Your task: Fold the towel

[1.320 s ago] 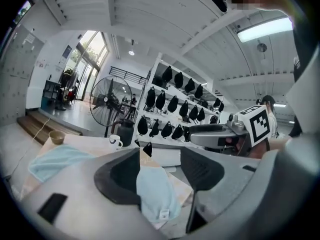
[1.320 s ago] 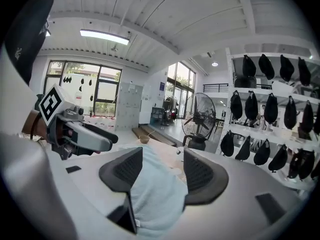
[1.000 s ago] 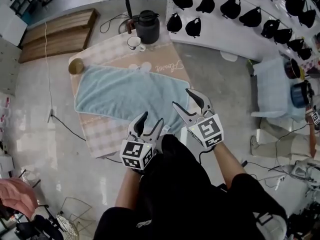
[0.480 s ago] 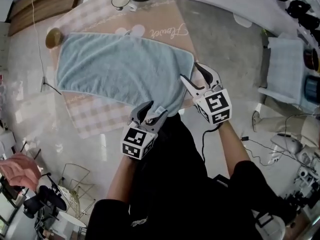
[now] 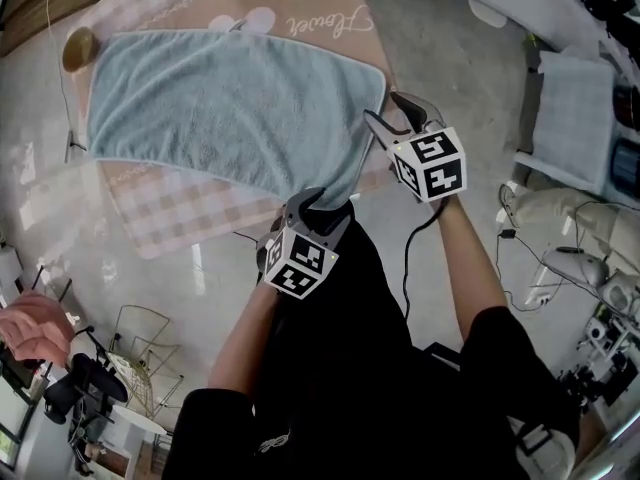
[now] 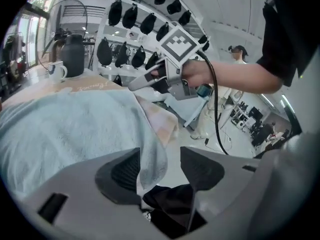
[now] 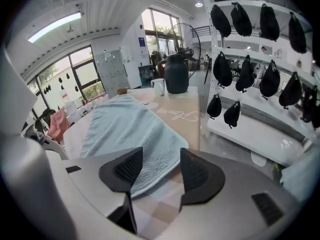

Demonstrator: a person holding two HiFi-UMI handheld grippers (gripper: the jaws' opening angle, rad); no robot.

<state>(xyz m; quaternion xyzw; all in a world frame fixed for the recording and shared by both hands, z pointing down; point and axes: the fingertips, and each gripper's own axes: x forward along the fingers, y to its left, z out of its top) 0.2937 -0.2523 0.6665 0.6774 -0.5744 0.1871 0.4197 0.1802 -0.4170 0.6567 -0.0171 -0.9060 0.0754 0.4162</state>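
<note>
A light blue towel (image 5: 220,108) lies spread flat on a pink checked tablecloth (image 5: 170,218); its right near corner droops over the table edge. My left gripper (image 5: 318,204) is open at that drooping corner. In the left gripper view the towel's (image 6: 65,139) hanging edge sits between the open jaws of the left gripper (image 6: 160,166), touching the left pad. My right gripper (image 5: 385,110) is open at the towel's right far corner. In the right gripper view that corner of the towel (image 7: 130,129) lies just beyond the right gripper (image 7: 161,171). The right gripper (image 6: 137,84) also shows in the left gripper view.
A dark kettle (image 7: 176,74) and a white mug (image 7: 159,86) stand at the table's far end, a small brown bowl (image 5: 78,48) by the towel's left corner. A white rack of black bags (image 7: 240,64) runs along the right. A pale blue chair (image 5: 575,118) stands right.
Both grippers have moved forward to the towel's right edge. The left gripper now has the drooping corner between its jaws; the right one reached the far corner.
</note>
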